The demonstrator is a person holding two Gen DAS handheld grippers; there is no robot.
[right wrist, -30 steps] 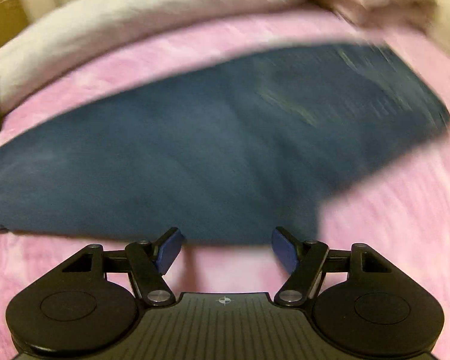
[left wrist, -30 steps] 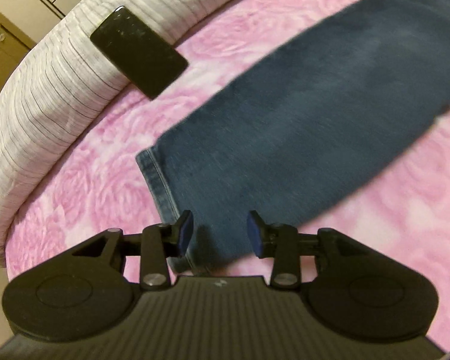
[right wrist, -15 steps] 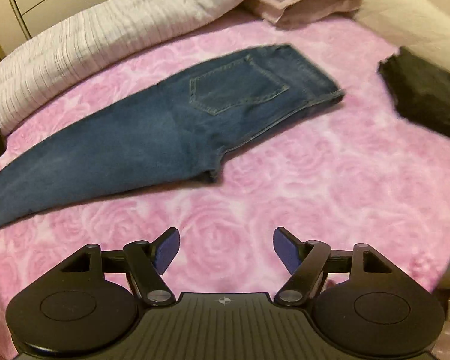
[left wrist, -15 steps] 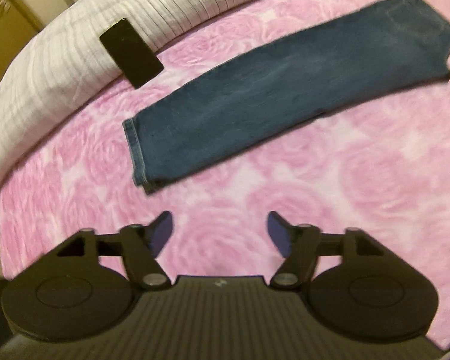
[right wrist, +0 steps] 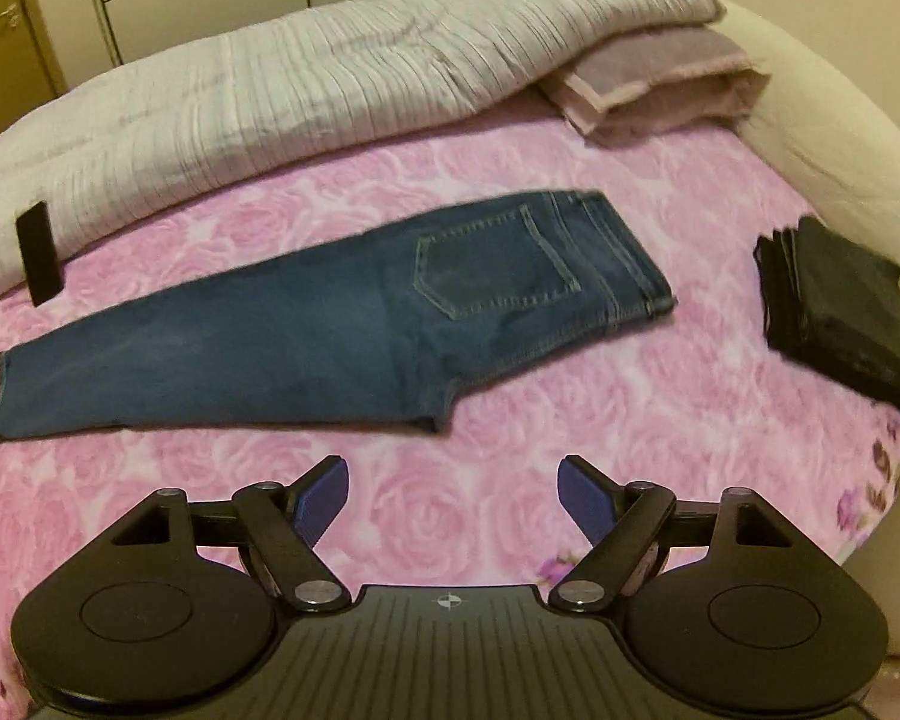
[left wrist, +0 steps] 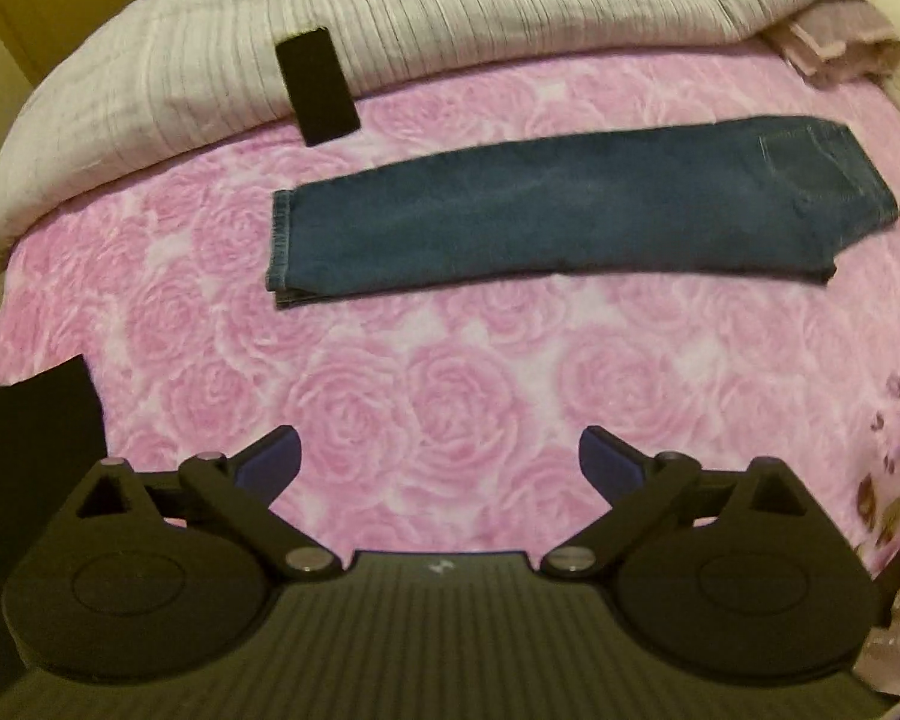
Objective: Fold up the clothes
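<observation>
1. the left hand-held gripper (left wrist: 439, 459) is held wide apart, empty, above the pink bed (left wrist: 450, 408).
2. the jeans (right wrist: 330, 324), folded lengthwise, are laid flat mid-bed.
3. the right hand-held gripper (right wrist: 453, 492) is likewise spread wide, empty.
4. a folded black garment (right wrist: 840, 312) is seen at right.

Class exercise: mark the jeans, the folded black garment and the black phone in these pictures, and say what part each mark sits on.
jeans (right wrist: 498, 267), right wrist view, on the back pocket.
folded black garment (right wrist: 840, 312), right wrist view, on its top layer.
black phone (left wrist: 315, 84), left wrist view, middle of its dark face.
</observation>
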